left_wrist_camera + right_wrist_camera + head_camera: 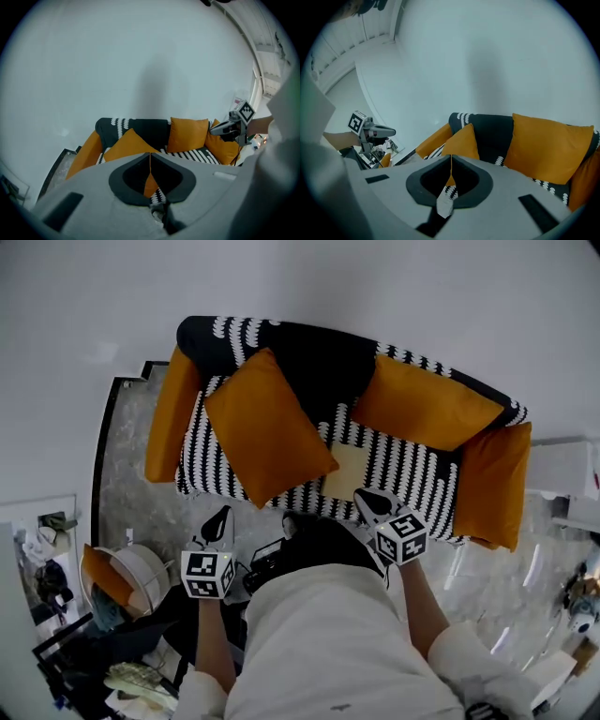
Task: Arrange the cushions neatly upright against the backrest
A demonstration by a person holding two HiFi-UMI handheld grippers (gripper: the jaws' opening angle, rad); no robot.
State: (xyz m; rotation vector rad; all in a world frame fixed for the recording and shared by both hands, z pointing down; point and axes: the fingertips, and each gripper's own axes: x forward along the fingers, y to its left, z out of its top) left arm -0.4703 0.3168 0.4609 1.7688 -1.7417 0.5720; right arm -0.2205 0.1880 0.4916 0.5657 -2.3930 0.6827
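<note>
**Orange cushions askew; both tools closed and empty**

Black-and-white patterned, the sofa (403,474) lies ahead of both tools. Its dark backrest (319,362) is on the far side from them.

Four orange cushions sit on it. The largest-looking one (267,427) lies tilted across the seat, ahead of the left tool and a little to its right, with one corner pointing back toward that tool. A second cushion (422,404) leans on the backrest beyond the right tool. A third (494,486) stands at the sofa's end, out to the right of the right tool. The fourth (172,418) stands at the other end, ahead and left of the left tool.

The left tool (217,526) is short of the seat's front edge, and the right tool (377,505) is over that edge. Each has its jaws pressed together with nothing between them.

The likely risks come from the cushions being soft and the pinch narrow:
- Jaws that stay together on arrival would only shove the tilted cushion and could knock over the one at the end.
- A grip on a single corner would probably let the cushion sag, twist or slip out.
- The cushions at the two ends could tip over the arms if nudged outward.
</note>
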